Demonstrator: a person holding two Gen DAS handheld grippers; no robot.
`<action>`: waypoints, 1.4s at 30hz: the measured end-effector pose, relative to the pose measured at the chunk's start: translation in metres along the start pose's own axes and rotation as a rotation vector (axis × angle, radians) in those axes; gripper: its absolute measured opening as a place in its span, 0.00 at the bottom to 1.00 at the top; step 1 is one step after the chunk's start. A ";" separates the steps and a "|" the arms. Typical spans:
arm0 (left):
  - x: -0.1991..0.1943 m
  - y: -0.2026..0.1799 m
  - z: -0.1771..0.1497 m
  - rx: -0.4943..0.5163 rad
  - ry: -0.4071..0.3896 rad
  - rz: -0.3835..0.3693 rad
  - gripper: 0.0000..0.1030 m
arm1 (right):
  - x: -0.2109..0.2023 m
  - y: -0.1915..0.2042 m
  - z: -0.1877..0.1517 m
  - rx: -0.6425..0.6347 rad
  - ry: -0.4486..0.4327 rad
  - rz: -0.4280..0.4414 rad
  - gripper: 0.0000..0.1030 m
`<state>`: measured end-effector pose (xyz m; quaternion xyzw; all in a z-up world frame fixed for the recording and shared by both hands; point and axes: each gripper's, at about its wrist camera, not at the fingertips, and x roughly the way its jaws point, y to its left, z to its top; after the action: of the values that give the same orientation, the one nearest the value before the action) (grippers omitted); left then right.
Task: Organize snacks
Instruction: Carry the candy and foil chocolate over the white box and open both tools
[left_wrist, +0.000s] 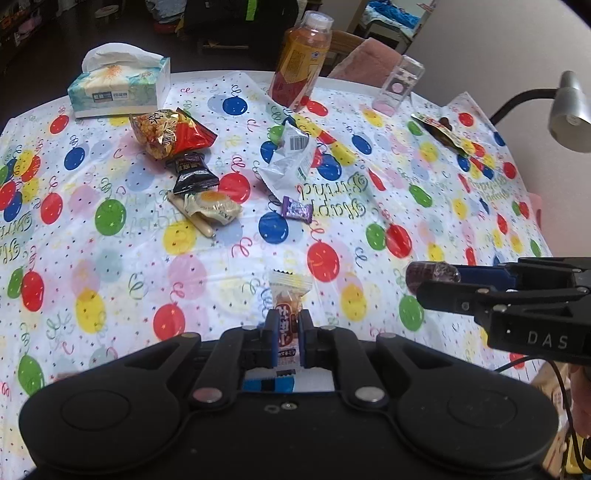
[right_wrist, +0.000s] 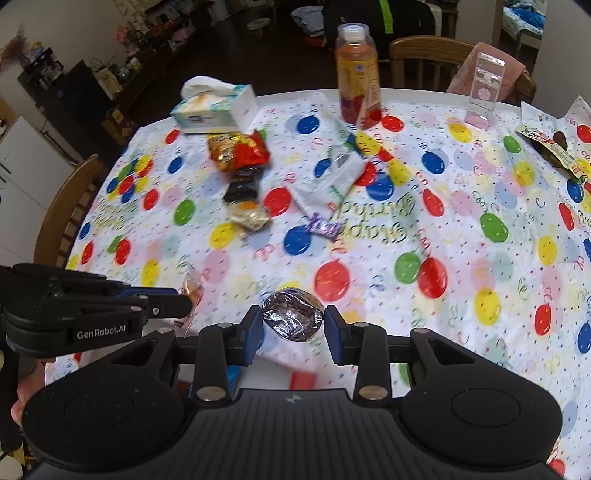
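My left gripper (left_wrist: 287, 325) is shut on a small white and brown candy packet (left_wrist: 289, 295), held above the near part of the table. My right gripper (right_wrist: 293, 319) is shut on a round dark snack in shiny clear wrap (right_wrist: 292, 314); it shows in the left wrist view as the right gripper (left_wrist: 436, 278) at the right. Farther off lie a red and gold snack bag (left_wrist: 171, 134), a black packet (left_wrist: 192, 173), an egg-print packet (left_wrist: 212, 206), a silver pouch (left_wrist: 291, 158), a purple candy (left_wrist: 296, 208) and a dark packet (left_wrist: 443, 131).
A balloon-print cloth (left_wrist: 110, 258) covers the round table. At the far edge stand a tissue box (left_wrist: 118, 90), an orange drink bottle (left_wrist: 301, 62) and a clear case (left_wrist: 399, 85). A lamp head (left_wrist: 569, 110) hangs at the right. Wooden chairs (right_wrist: 70, 206) ring the table.
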<state>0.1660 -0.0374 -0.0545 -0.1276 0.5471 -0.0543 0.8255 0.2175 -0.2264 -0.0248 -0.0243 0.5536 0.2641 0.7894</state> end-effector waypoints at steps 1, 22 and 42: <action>-0.004 0.001 -0.004 0.007 0.000 -0.004 0.06 | -0.002 0.004 -0.004 -0.004 0.000 0.002 0.35; -0.021 0.042 -0.089 0.056 0.092 -0.014 0.06 | 0.025 0.080 -0.089 -0.072 0.115 0.006 0.35; -0.007 0.071 -0.131 0.069 0.141 0.093 0.06 | 0.075 0.113 -0.137 -0.127 0.215 -0.021 0.35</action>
<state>0.0393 0.0124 -0.1163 -0.0693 0.6070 -0.0438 0.7905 0.0679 -0.1455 -0.1153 -0.1082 0.6169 0.2863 0.7251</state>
